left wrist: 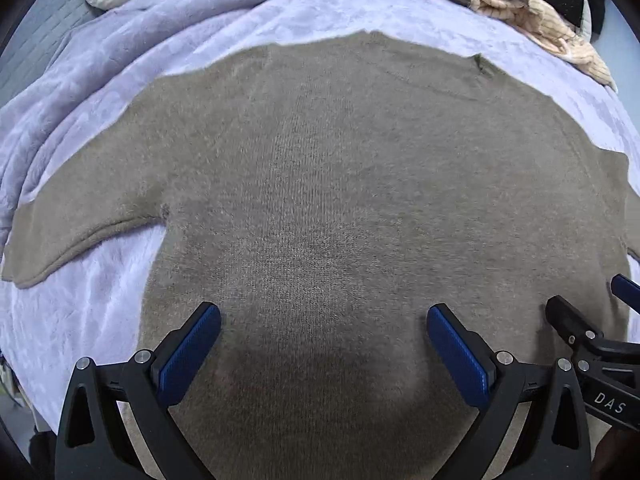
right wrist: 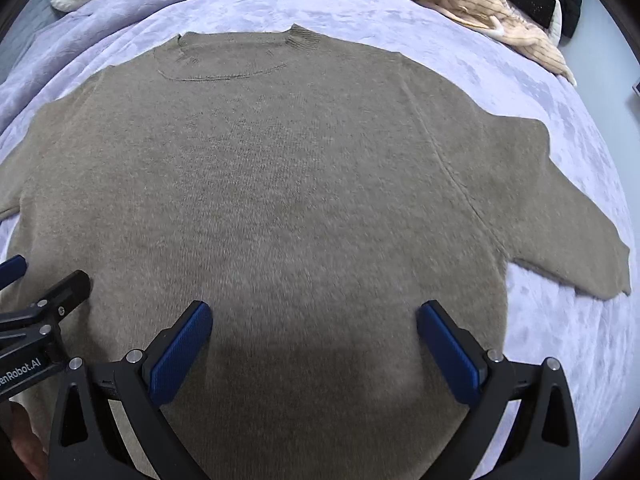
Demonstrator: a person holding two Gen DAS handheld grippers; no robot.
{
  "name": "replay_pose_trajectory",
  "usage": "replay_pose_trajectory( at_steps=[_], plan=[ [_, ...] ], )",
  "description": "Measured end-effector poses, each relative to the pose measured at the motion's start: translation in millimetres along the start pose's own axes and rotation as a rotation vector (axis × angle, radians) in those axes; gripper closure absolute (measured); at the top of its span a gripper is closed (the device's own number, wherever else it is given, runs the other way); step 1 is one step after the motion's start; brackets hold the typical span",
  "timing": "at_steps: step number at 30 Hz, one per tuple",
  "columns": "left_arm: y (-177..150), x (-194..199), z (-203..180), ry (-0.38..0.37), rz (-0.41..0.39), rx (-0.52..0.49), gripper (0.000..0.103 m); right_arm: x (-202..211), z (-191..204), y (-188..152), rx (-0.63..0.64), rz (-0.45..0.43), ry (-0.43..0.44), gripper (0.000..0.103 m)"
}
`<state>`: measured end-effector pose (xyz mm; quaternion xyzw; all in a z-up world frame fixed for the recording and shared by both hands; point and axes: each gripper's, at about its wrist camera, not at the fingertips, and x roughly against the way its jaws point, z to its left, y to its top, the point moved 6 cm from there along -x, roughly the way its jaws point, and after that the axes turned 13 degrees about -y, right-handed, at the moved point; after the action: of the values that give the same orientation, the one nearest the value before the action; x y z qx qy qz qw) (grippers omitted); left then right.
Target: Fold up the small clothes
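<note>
Both grippers gape wide, holding nothing — left gripper [left wrist: 324, 344] and right gripper [right wrist: 314, 340] hover side by side over the sweater's [right wrist: 280, 184] lower half. Sweater lies flat, sleeves spread, on the blanket [right wrist: 552, 340]. Risk: ribbed blue pads [left wrist: 192, 356] could snag the fuzzy knit or pinch the plush blanket beneath — dragging both. A pinch at the centre would bunch the sweater.

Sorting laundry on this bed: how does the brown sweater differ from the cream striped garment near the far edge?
The brown sweater is spread flat, sleeves out; the cream striped garment lies crumpled in a heap. The sweater is plain taupe; the cream garment has thin dark stripes. The sweater sits right under both open grippers; the cream garment lies far beyond them. Both rest on the lavender blanket.
</note>
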<state>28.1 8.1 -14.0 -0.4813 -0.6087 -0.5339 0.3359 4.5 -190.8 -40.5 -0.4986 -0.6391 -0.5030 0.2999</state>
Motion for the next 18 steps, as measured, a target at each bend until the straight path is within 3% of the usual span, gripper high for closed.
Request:
replay_pose_trajectory(
  at_steps=[6,18],
  plan=[
    [7.4,29.0,-7.6,-0.015,-0.075,-0.026,0.000,33.3,-15.8,-16.9,-0.023,-0.074,-0.032,0.000],
    [2.5,65.1,-25.6,0.006,-0.194,-0.075,0.000,75.1,-48.0,27.1,-0.089,-0.185,-0.099,0.000]
  ],
)
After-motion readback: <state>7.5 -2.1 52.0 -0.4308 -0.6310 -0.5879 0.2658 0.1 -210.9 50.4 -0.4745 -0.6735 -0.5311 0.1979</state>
